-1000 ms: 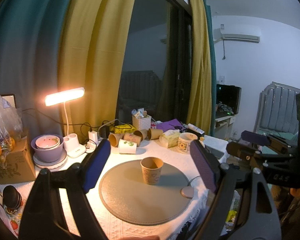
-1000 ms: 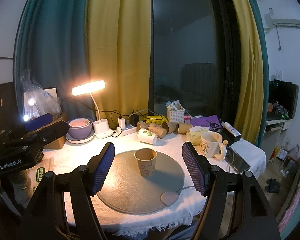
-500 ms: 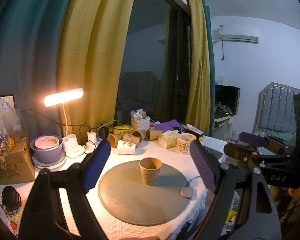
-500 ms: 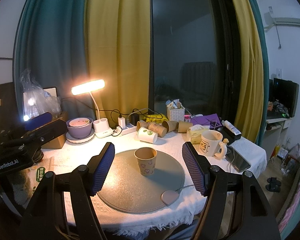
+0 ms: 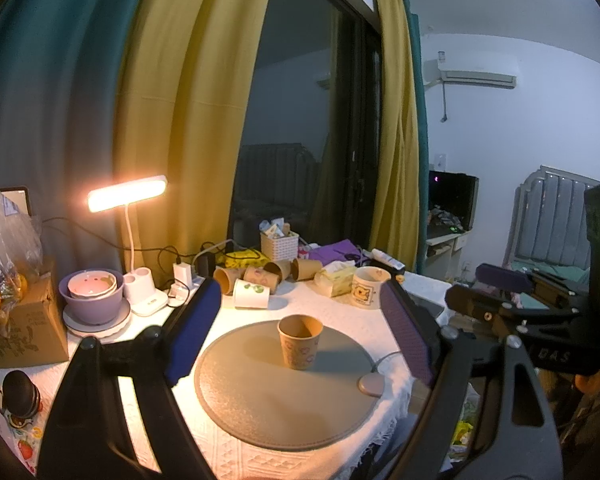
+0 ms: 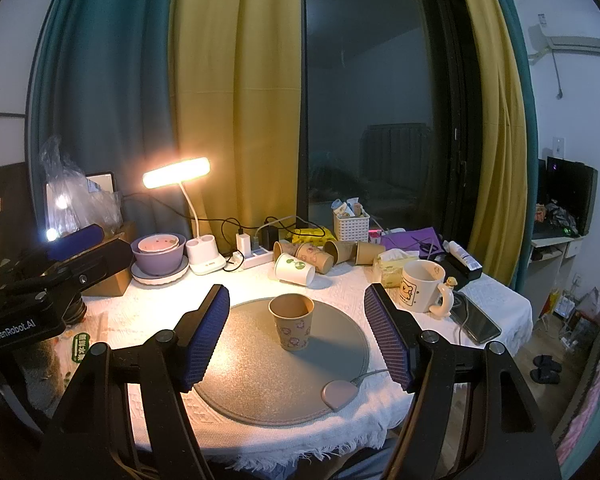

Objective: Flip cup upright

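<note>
The left claw (image 5: 300, 332) stands wide, its two blue ribbed pads (image 5: 194, 336) far apart with nothing between them but air; it holds and touches nothing. The right claw (image 6: 296, 336) is just as wide, pads (image 6: 206, 336) clear of everything, also empty. In the left wrist view the right claw shows at the far right, off the bench's right edge; in the right wrist view the left claw (image 6: 72, 248) shows at the far left, over the bench's left edge.

Framed in the gap of each claw, farther out and not touched by either, stands the cup (image 5: 300, 342) (image 6: 291, 322). It is a brown paper cup with faint pink printed figures on its wall, upright, mouth open to the top, the inside bare. It rests on a round grey mat (image 5: 260, 396) (image 6: 260, 376), toward the mat's far side, about the middle of the bench (image 5: 340, 312) (image 6: 340, 284), which wears a white textured cloth.

Beyond it, along the bench's far edge, several paper cups (image 6: 306, 258) lie on their sides in a cluster, a white one with green marks nearest. A white mug (image 6: 420, 286) stands toward the right edge, and a lit desk lamp (image 6: 176, 174) beside a lilac bowl (image 6: 158, 256) toward the far left corner.
</note>
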A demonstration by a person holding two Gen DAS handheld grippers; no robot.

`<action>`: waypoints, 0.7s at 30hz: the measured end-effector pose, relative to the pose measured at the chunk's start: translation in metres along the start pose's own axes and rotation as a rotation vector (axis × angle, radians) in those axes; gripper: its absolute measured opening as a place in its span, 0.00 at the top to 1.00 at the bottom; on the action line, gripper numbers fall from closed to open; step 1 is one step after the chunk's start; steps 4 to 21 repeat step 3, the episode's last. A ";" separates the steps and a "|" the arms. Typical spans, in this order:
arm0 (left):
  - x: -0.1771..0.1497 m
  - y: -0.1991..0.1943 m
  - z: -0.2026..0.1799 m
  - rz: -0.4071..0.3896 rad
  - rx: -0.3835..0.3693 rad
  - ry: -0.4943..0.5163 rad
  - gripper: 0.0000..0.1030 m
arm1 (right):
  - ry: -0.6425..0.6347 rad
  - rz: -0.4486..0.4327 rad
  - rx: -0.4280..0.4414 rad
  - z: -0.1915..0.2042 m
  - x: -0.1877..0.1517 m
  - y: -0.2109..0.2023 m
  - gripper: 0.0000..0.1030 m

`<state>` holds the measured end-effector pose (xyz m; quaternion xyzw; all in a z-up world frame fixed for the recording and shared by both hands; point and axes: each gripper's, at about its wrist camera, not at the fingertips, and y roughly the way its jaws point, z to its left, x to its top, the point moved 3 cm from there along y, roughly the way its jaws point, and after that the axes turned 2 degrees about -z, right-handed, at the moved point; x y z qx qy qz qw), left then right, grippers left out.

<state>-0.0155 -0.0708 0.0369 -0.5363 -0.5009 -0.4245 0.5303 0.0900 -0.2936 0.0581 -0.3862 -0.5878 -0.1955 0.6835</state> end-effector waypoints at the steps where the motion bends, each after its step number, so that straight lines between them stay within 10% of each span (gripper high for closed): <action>1: 0.000 -0.001 0.000 -0.004 -0.005 0.000 0.20 | 0.001 0.001 0.000 0.000 0.000 0.000 0.29; 21: 0.000 -0.001 0.001 -0.008 -0.024 -0.010 0.20 | 0.001 0.002 0.000 0.000 0.000 0.001 0.29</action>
